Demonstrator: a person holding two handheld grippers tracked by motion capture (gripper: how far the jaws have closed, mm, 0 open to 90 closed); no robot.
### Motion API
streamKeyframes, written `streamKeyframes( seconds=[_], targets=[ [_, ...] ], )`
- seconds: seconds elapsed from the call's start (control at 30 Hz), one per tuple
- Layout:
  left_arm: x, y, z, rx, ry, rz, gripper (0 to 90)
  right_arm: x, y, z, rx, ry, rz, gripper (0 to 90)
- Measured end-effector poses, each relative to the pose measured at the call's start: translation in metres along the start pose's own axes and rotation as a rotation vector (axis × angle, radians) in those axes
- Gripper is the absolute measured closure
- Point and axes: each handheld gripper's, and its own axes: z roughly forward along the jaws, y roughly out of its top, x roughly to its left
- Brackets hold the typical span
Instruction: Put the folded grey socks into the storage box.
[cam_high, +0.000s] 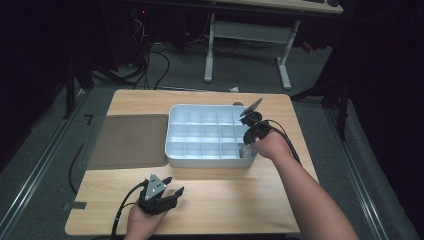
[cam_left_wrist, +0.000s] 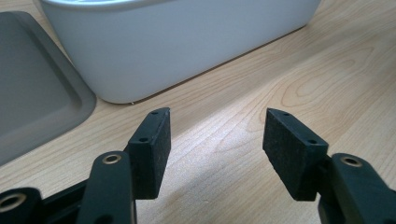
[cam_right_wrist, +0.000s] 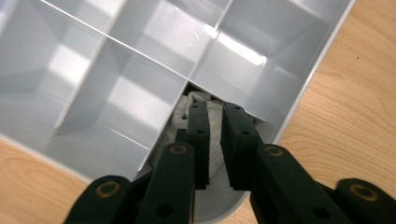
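Two grippers are in your hands over the wooden table (cam_high: 215, 192), and they are well apart from each other. Your right gripper (cam_right_wrist: 215, 116) reaches down into the near right corner compartment of the white divided tray (cam_high: 175, 131); its jaws stand almost together, with only a thin slit between the pads, and a crumpled white cloth-like wad (cam_right_wrist: 215, 140) sits in that slit and spreads out to either side of the fingertips. Whether the pads truly pinch the wad or merely press against it, you cannot tell for certain, though the material runs between them. Ahead of those jaws the tray's other compartments lie bare, and beyond the tray's rim to the jaws' right the table surface shows. Your left gripper (cam_left_wrist: 217, 140) rests low over the table on your side of the tray, jaws spread wide with nothing between them but bare wood. Ahead of those jaws rises the tray's white outer wall, and ahead to their left lies the grey mat (cam_left_wrist: 32, 98), just beside the tray.
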Motion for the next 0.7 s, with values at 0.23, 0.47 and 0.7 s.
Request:
streamKeyframes(
  seconds=[0.23,0.47,0.7],
  targets=[
    [0.001,0.001,-0.001,0.001,-0.004,-0.005,41.7,0.0,-0.026,-0.015,-0.183,0.081,0.006,67.3],
    [0.002,0.001,-0.003,-0.002,-0.007,-0.015,41.5,0.001,-0.046,-0.014,-0.325,0.082,-0.001,61.6],
    [0.001,0.003,-0.002,-0.002,-0.01,-0.013,41.3,0.006,-0.08,-0.017,-0.479,0.064,-0.02,53.9]
  ],
)
